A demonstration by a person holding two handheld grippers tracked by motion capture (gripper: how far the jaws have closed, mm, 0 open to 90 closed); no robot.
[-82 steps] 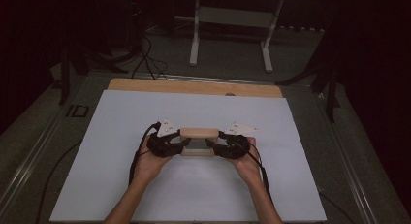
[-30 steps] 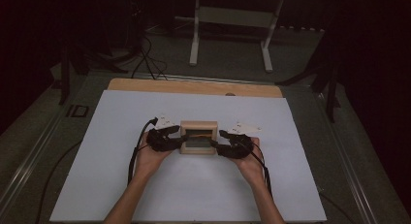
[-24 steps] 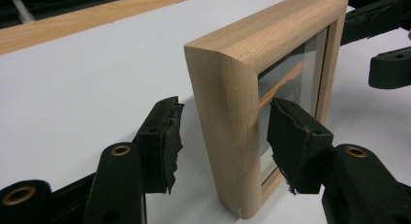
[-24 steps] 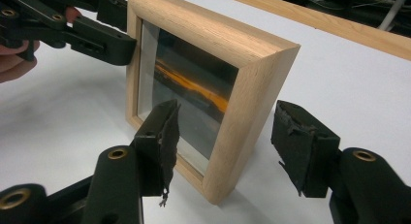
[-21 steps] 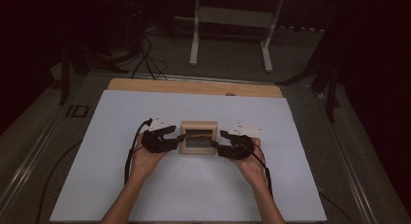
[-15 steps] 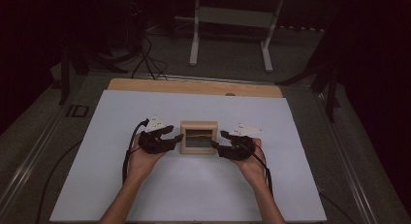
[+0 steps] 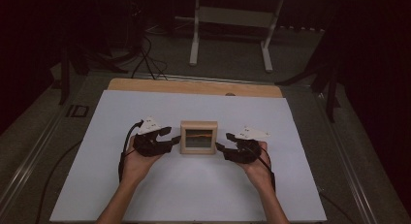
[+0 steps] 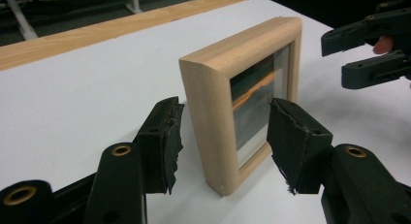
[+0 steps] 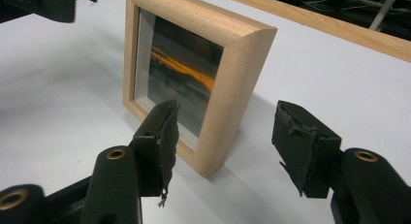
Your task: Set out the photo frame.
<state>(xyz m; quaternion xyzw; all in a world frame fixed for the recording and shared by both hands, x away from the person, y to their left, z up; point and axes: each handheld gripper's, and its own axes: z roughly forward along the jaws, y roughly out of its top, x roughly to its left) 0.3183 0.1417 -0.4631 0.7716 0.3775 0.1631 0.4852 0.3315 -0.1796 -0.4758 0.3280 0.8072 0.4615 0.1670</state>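
A: Where was the wooden picture frame [image 7: 198,137]?

B: It stood upright near the middle of the white surface [image 7: 194,195], its glass front facing the person. Behind the glass was a dark picture with an orange streak across it.

A: And the left hand-held gripper [image 7: 167,142]?

B: It sat just beside the frame's left edge, held in the left hand [image 7: 138,158]. In the left gripper view, its jaws were spread apart, one black pad on each side of the frame's near corner, with a visible gap between each pad and the wood. So it was released, grasping nothing.

A: The right one?

B: The right hand-held gripper [image 7: 224,147] was just beside the frame's right edge, in the right hand [image 7: 257,162]. Its own view showed the same: jaws parted, straddling the frame's near corner without touching it, the left pad in front of the glass face and the right pad out past the back. The pads' foam looked frayed at the edges.

A: Anything else on the surface?

B: A strip of bare wooden board [image 7: 194,87] ran along the far edge of the white sheet. Beyond it, on the dark floor, stood the pale legs of a stand [image 7: 230,35] and some cables [image 7: 145,54].
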